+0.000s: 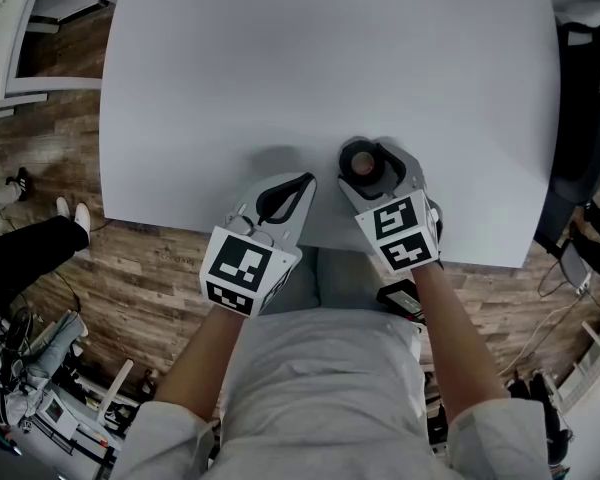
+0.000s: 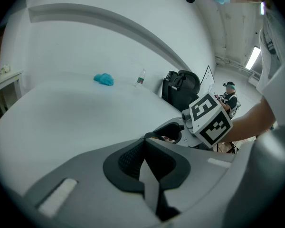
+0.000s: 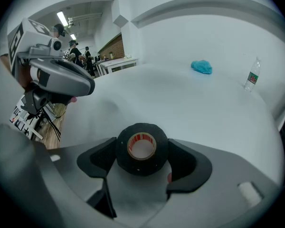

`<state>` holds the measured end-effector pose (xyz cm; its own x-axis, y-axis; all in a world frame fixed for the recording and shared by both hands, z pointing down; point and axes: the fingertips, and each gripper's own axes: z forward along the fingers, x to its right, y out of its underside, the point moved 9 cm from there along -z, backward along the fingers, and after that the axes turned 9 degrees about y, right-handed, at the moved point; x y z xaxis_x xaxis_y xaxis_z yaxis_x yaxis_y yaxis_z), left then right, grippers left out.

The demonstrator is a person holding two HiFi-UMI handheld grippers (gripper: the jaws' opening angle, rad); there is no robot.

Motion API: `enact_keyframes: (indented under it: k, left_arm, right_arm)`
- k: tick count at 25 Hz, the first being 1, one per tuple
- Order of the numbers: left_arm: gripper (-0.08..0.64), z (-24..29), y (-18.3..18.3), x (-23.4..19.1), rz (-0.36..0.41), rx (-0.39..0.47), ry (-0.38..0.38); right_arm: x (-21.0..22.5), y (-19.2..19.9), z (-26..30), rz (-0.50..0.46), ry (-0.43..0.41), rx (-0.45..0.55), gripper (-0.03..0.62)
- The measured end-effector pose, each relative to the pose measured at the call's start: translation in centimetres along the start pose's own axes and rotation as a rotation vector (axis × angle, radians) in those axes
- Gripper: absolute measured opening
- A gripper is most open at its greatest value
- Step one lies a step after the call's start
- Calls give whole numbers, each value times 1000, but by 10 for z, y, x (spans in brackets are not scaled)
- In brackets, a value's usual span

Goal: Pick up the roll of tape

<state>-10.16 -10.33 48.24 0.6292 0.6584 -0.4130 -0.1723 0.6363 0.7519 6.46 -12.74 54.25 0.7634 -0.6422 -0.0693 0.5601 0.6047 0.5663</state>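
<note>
Fingers (image 3: 185,163) of right gripper (image 3: 142,151) clamped either side of black tape roll (image 3: 141,169), hole upward; left gripper (image 2: 145,148) closed, empty, alongside.

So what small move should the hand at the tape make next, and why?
Probably raise the right gripper straight up a little. The roll of tape sits between its jaws, the pads look pressed against both sides, and the roll appears to rest on the table.

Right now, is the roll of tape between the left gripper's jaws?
No, the black roll of tape sits between the jaws of the right gripper, while the left gripper is shut on nothing.
</note>
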Motion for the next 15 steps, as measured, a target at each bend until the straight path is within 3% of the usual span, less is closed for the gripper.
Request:
enact_keyframes:
  k: [15]
  left_arm:
    - [20,-11,-8,10,31,19,-8]
  right_arm:
    - [-1,-2,-21,12,17,15,344]
